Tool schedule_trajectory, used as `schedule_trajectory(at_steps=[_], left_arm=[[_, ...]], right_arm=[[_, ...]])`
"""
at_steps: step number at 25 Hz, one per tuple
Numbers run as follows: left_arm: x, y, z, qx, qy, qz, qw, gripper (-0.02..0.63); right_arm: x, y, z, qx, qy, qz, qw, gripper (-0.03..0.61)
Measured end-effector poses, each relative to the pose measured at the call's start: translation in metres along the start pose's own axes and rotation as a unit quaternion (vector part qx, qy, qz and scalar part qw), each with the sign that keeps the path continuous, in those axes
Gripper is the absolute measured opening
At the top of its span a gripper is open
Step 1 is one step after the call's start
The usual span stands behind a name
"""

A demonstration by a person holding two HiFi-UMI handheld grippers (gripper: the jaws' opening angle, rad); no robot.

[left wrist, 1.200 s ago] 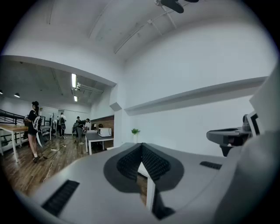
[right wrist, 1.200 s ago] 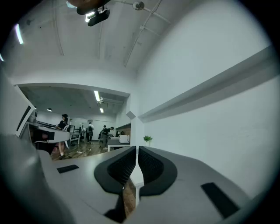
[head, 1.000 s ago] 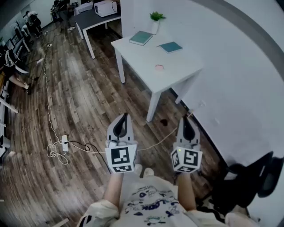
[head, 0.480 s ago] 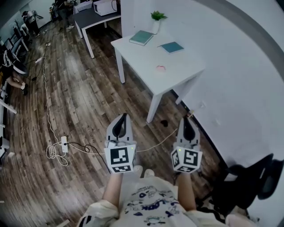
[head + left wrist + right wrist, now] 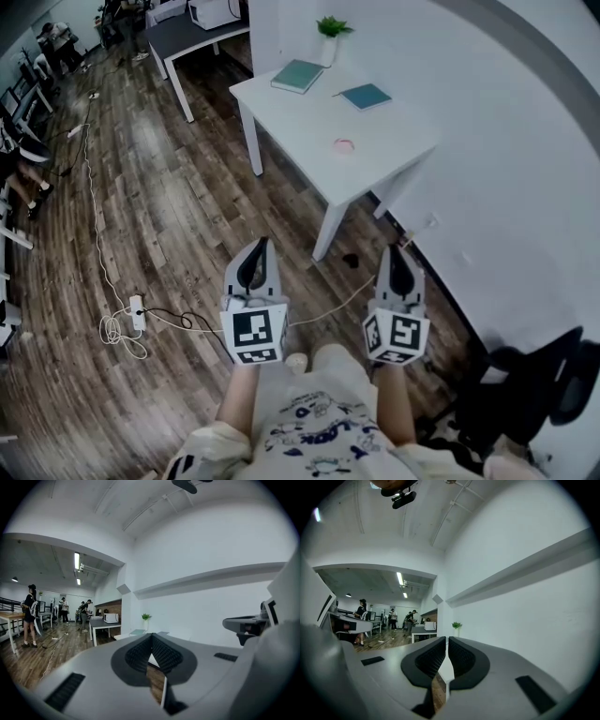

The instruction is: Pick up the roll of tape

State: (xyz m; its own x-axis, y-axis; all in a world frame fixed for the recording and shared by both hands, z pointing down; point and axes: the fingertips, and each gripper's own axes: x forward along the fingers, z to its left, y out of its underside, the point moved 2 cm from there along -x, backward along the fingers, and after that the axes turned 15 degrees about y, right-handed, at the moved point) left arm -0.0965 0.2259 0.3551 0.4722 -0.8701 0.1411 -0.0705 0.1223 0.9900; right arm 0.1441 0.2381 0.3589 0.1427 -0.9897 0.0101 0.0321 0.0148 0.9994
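The roll of tape [image 5: 344,145] is a small pink ring lying on the white table [image 5: 309,122], well ahead of both grippers. My left gripper [image 5: 258,253] and right gripper [image 5: 394,258] are held side by side close to the person's body, over the wooden floor, short of the table's near corner. Both are shut with nothing between the pads. In the left gripper view the left gripper [image 5: 151,637] points toward the table, and in the right gripper view the right gripper [image 5: 447,641] does the same. Neither gripper view shows the tape.
Two teal books [image 5: 298,76] [image 5: 366,96] and a potted plant [image 5: 331,28] sit at the table's far side. A dark table [image 5: 187,33] stands behind it. A cable and power strip [image 5: 137,305] lie on the floor at left. A black chair [image 5: 534,384] stands at right by the white wall.
The view has shifted slightly toward the table, which now sits a little lower and nearer. Both grippers keep the same pose and stay shut.
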Motion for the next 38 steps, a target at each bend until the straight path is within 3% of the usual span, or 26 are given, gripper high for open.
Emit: schedule_trajectory(at_steps=[14,25,38], left_arm=[[0.109,0.004,0.046,-0.007,-0.018,0.020,0.9996,0.002],[0.224,-0.022,0.081,-0.013,-0.037,0.015,0.9991,0.002],[0.290,-0.011,0.107,-0.025,-0.040,0.047,0.9978,0.002]], right_arm=[[0.130,0.022,0.004,0.001,-0.009,0.026,1.000,0.018],[0.264,0.005,0.007,-0.011,-0.048,0.013,0.999,0.018],[0.338,0.027,0.021,-0.019,-0.066,0.051,0.996,0.018]])
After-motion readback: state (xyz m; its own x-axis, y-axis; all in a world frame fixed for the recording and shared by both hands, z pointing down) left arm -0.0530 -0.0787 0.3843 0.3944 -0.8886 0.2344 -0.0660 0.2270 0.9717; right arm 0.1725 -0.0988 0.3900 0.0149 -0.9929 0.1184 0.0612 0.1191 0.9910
